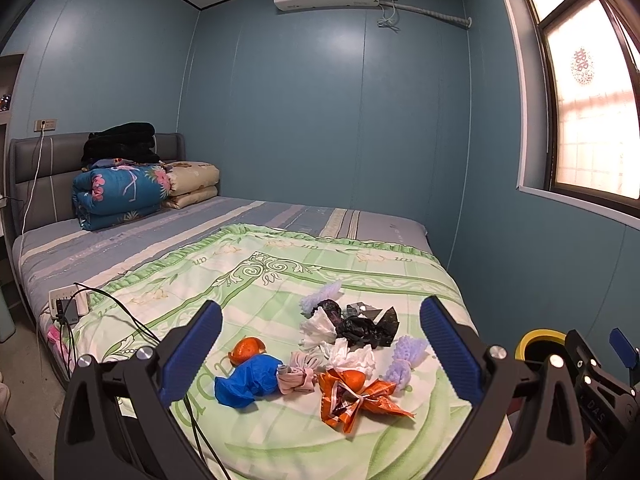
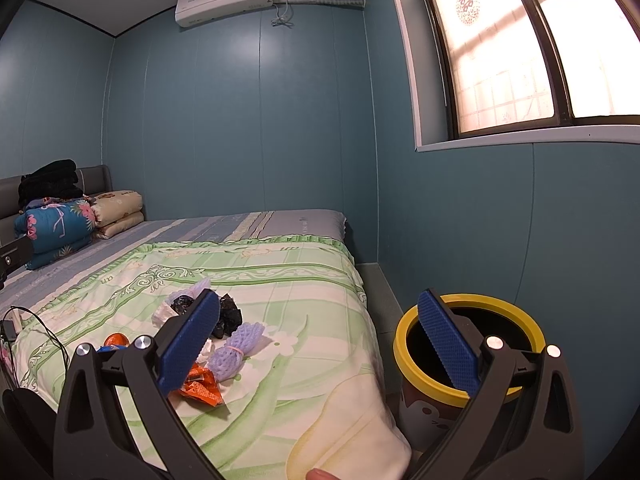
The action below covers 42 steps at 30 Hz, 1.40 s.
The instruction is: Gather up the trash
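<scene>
Status: collection looks not yet started. All visible trash lies on the bed [image 1: 280, 216], bunched on the green quilt [image 1: 360, 272] towards the foot, nearer the window-side edge. The bin [image 2: 404, 344], yellow-rimmed and dark inside, stands on the floor just beside that edge at the foot corner; from the right wrist view I cannot tell whether anything is in it.

Left gripper [image 1: 320, 344]: jaws wide, nothing between them, held above the pile. Right gripper [image 2: 320, 344]: jaws wide too, empty, held over the bed edge with the bin behind its right finger.

Remaining items, largest first:
- blue bag [image 1: 244, 380], crumpled, at the pile's near-left end
- orange wrapper [image 1: 352, 400], nearest the foot edge, apparently with a piece of orange peel on it
- black bag [image 1: 368, 326], crumpled, on the far side
- white foam nets [image 1: 320, 328], touching the black bag
- purple foam net [image 1: 404, 360], on the window side; a second purple one lies beyond the black bag
- pink-beige bundle [image 1: 296, 376], touching the blue bag
- orange peel [image 1: 248, 350], just behind the blue bag

The pieces overlap, so a single pinch may lift more than one.

Surroundings: folded bedding [image 1: 120, 196] at the headboard end, well apart. A power strip [image 1: 68, 302] with cables [image 1: 132, 320] sits at the opposite edge; one cable runs near the blue bag and could snag. Nothing blocks the bin mouth.
</scene>
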Available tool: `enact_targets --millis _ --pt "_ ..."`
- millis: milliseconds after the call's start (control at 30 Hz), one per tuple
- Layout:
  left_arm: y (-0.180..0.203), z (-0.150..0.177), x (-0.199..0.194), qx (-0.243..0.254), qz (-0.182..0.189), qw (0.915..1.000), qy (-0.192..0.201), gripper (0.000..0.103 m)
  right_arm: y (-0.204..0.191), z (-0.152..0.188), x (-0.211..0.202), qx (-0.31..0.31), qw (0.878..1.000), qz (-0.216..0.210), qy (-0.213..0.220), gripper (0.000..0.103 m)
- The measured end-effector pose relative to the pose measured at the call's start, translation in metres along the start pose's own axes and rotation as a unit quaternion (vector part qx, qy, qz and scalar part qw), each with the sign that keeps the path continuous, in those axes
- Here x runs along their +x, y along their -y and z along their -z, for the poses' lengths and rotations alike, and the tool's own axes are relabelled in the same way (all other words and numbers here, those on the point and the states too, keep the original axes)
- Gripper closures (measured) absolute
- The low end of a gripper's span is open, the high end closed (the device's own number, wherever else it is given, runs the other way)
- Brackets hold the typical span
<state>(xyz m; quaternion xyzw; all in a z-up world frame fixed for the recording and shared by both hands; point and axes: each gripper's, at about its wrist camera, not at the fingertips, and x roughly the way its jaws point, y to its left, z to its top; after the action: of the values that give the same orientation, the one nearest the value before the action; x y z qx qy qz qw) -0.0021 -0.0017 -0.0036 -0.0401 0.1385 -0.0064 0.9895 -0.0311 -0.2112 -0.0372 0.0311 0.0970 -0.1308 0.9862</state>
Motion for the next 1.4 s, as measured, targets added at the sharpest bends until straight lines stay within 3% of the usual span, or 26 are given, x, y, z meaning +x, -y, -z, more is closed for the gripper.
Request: enact_targets --millis 1100,1200,1267,1400 --pt "0.013 0.003 -0.001 0.007 0.018 0.9998 -0.007 0.007 0.006 -0.003 -0.003 0.012 1.000 0.007 -0.001 0.008" --pt "0.015 0.001 0.003 0.015 0.016 0.9996 -0.017 0.007 0.007 -0.003 -0.002 0.011 1.000 0.007 -0.002 0.008" --pt "0.010 0.001 0.010 0.011 -0.007 0.9996 -0.025 0.007 0.006 -0.002 0.000 0.010 1.000 0.007 -0.005 0.008" --pt "-0.006 0.001 0.025 0.001 -0.001 0.9989 -0.047 0.007 0.006 -0.002 0.009 0.011 1.000 -0.002 -0.020 0.008"
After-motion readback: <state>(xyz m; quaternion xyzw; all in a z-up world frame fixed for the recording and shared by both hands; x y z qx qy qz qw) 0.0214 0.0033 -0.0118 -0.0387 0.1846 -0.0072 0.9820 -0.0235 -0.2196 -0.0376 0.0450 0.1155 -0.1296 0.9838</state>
